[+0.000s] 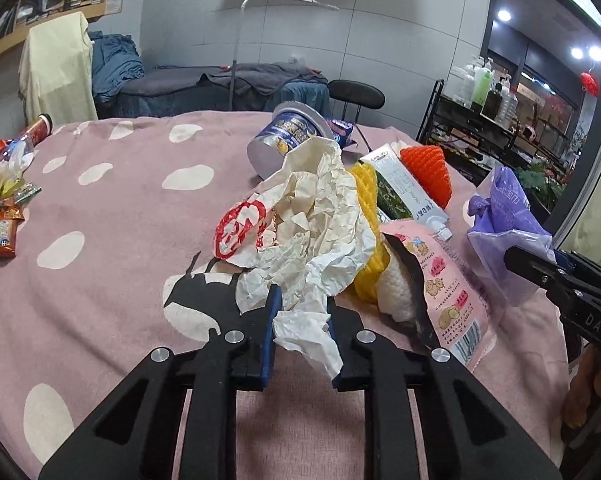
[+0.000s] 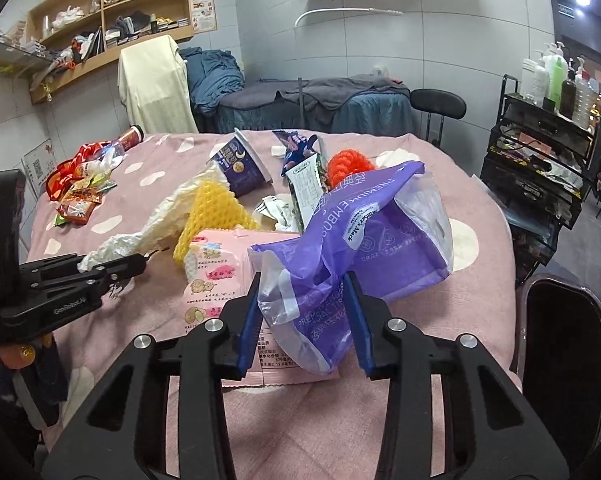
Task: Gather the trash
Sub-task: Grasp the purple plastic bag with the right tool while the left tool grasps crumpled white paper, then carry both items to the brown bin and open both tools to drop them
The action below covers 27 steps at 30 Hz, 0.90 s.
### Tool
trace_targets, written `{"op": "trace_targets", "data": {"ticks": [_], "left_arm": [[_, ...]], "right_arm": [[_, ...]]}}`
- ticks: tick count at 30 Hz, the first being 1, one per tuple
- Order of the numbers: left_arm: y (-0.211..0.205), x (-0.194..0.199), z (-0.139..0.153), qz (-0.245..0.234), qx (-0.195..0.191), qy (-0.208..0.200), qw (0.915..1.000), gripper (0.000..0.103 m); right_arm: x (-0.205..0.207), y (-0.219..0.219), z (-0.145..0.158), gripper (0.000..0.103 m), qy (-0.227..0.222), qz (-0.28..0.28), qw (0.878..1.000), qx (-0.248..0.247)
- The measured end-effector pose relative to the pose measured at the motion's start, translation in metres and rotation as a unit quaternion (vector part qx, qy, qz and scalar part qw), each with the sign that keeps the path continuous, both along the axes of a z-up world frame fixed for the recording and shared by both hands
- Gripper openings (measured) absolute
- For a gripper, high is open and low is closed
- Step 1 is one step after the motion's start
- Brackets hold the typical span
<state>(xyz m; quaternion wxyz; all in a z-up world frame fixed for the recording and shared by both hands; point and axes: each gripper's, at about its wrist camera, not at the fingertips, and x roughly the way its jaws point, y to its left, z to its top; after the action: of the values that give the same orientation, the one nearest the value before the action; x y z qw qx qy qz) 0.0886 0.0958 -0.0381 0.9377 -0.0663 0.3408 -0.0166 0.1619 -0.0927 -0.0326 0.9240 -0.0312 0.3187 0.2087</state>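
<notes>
My left gripper (image 1: pixel 300 312) is shut on a crumpled white paper wrapper (image 1: pixel 320 216) with a red print, held just above the pink spotted tablecloth (image 1: pixel 120 208). In the right wrist view the left gripper (image 2: pixel 112 266) holds that wrapper (image 2: pixel 148 224) at the left. My right gripper (image 2: pixel 300 300) is shut on a purple plastic bag (image 2: pixel 364 236) whose mouth gapes to the right. The bag (image 1: pixel 504 220) and right gripper (image 1: pixel 512 258) show at the right of the left wrist view. A pink snack packet (image 1: pixel 448 284), yellow foam net (image 1: pixel 366 200) and blue cup (image 1: pixel 288 140) lie between them.
An orange foam net (image 1: pixel 428 168) and a green-white carton (image 1: pixel 400 184) lie behind the pile. Red snack wrappers and a bottle (image 2: pixel 84 184) sit at the table's far left. A black wire rack with bottles (image 2: pixel 540 152) and a dark chair (image 2: pixel 564 340) stand to the right.
</notes>
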Motion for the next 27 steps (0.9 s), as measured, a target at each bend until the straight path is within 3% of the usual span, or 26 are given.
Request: {"op": "trace_targets", "data": {"ticks": [13, 20, 27], "left_arm": [[-0.016, -0.031, 0.049, 0.009, -0.015, -0.094, 0.9954, 0.017], [-0.042, -0.029, 0.071, -0.036, -0.020, -0.134, 0.9902, 0.016], [-0.084, -0.013, 0.088, -0.110, -0.036, -0.158, 0.9806, 0.016]], "right_arm": [[-0.042, -0.046, 0.016, 0.040, -0.060, -0.052, 0.997, 0.024], [-0.058, -0.071, 0.019, 0.040, -0.081, -0.087, 0.993, 0.012], [-0.059, -0.117, 0.017, 0.040, -0.081, -0.150, 0.985, 0.005]]}}
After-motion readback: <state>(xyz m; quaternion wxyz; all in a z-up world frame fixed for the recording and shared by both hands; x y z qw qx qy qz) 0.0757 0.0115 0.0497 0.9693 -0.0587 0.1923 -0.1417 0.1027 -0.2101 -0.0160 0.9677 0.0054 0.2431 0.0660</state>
